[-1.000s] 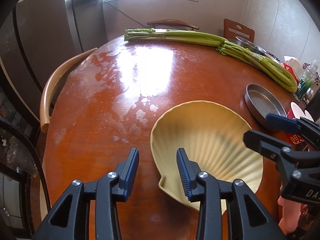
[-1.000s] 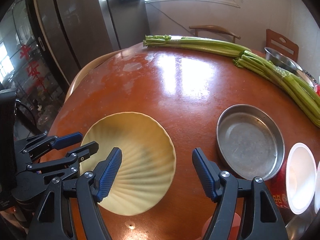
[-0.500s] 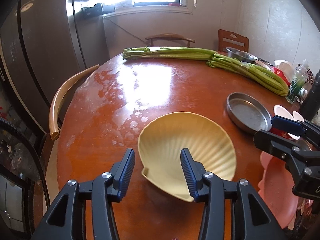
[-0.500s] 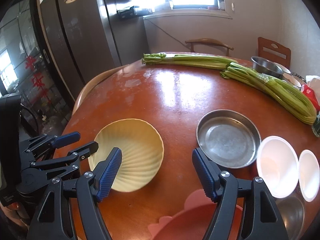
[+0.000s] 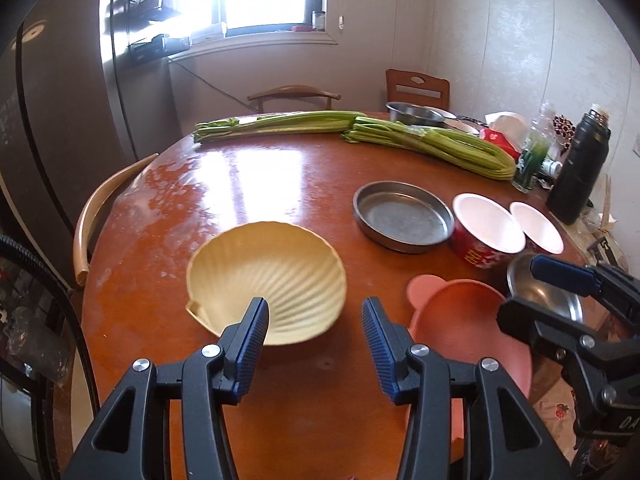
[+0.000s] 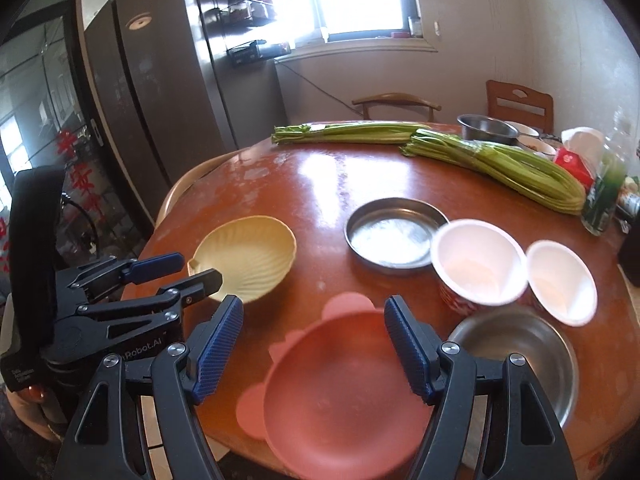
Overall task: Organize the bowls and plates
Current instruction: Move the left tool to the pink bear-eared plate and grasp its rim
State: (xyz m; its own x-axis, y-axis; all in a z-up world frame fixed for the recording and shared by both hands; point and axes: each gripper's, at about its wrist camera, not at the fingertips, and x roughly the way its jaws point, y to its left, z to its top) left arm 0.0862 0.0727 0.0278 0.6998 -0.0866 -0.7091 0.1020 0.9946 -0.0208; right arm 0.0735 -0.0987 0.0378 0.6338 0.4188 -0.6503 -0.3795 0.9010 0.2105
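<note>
Reddish-brown wood, glossy under the window glare, makes up the round desk (image 5: 248,184) that carries everything. Two long bundles of celery (image 5: 432,144) lie across its far side, and behind them sits a steel basin (image 5: 412,112). On the far right stand a dark flask (image 5: 578,172), a clear bottle with green inside (image 5: 532,160) and a red tissue pack (image 5: 500,136). Chairs ring the desk, one curved backrest (image 5: 104,208) close at the left edge.

Nearer in, the pieces sit in a loose arc: a yellow shell-shaped bowl (image 5: 268,280) on the left, a flat steel pan (image 5: 402,216) beyond it, two white-lined cups with red sides (image 6: 476,262) touching each other just right of the pan, a steel bowl (image 6: 516,356) at the near right edge, and a pink plate with small ears (image 6: 340,384) at the near edge between shell bowl and steel bowl.

Left claw (image 5: 316,328) hangs above the near rim of the shell bowl – its jaws are apart, with nothing between the pads and nothing touched. Right claw (image 6: 314,344) hovers over the pink plate, jaws set wide and empty – the plate shows in the gap below them, clear of both pads
</note>
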